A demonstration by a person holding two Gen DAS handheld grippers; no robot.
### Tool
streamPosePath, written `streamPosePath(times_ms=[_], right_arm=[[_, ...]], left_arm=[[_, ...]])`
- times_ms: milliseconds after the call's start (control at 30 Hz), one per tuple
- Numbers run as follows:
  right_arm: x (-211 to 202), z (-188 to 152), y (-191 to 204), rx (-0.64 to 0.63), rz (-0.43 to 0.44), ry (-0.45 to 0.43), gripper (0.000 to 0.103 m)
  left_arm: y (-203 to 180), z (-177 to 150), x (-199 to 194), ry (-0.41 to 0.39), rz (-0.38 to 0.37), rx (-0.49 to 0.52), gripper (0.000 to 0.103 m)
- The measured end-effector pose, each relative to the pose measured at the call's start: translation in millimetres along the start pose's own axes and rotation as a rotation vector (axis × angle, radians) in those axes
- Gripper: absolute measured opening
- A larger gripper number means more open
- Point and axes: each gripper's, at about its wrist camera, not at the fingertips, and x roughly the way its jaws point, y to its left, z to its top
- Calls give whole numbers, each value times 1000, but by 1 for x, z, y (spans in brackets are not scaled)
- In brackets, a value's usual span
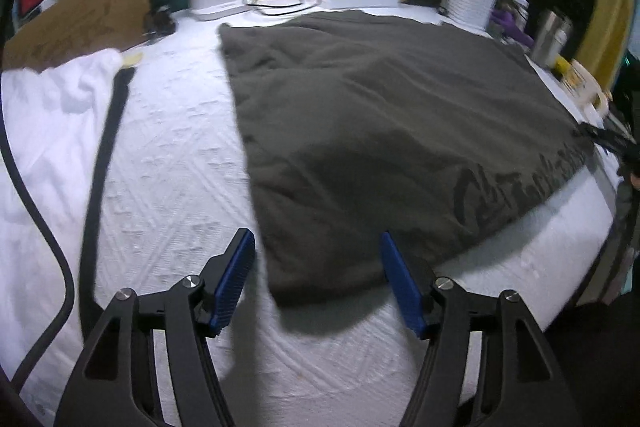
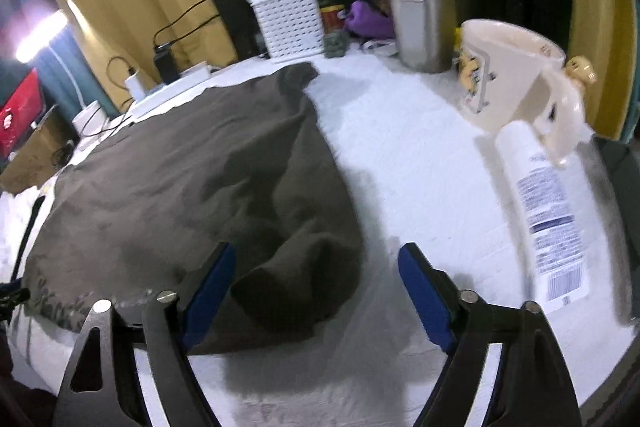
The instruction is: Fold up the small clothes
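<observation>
Dark grey-brown garment [image 1: 380, 131] spread flat on white quilted table [image 1: 176, 155]. Left hand-held gripper [image 1: 318, 267] jaws apart over garment's near corner, holding nothing. Right hand-held gripper [image 2: 316, 283] jaws apart above opposite corner, empty.

We held our left gripper [image 1: 318, 261] tilted steeply downward, its blue pads [image 1: 234, 281] standing well apart with nothing pressed between them. Our right gripper [image 2: 316, 275] pointed down at a similar slant, its jaws likewise parted and gripping nothing. In each wrist view the black finger arms splayed outward from the near edge.
</observation>
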Motion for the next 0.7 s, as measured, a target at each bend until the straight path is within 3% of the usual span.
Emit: streamPosePath(times_ms=[67,133,167,200,433,700], right_arm=[[2,-2,7,-15,-13,-8,59],[4,-5,10,-8,16,-7,27],[5,-6,11,-2,19,-6,21],[5,-6,11,0,21,-5,10],[-31,-6,21,-6,-2,-45,6],[-38,-45,22,3,-75,17,6]], left_arm=[[-5,-3,1,-17,-3,17,60],[-8,-3,0,-36,14,34,30],[-6,-1,-1,-27,-22,12,13],[-4,1,-3,-29,-40,-13,12],[-1,13,-40,-110,-38,-8,10],[7,-10,-25,-26,-25,-28,10]])
